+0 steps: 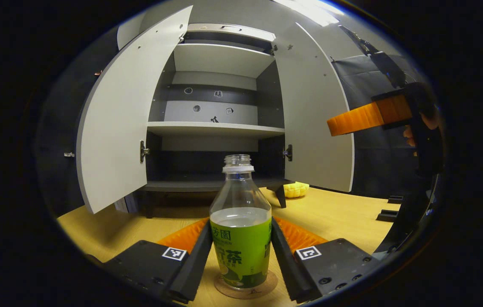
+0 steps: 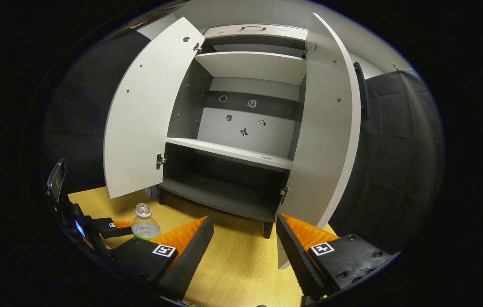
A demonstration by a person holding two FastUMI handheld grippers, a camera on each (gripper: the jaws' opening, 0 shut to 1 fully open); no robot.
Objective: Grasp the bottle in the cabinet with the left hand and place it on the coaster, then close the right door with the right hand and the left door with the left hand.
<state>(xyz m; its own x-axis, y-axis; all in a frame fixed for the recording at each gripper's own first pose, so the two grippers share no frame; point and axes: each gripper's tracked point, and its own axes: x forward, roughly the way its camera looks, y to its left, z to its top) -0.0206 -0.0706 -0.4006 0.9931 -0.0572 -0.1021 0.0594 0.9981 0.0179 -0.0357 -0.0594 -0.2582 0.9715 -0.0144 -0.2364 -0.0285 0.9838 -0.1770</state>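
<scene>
Each handheld gripper has a black blocky body with two long wedge-shaped fingers carrying ribbed pads. On the left gripper (image 1: 241, 256), each finger block bears a small square black-and-white marker (image 1: 174, 253) and round screws (image 1: 325, 280). The right gripper (image 2: 244, 251) shows the same markers (image 2: 164, 250) and screws.
</scene>
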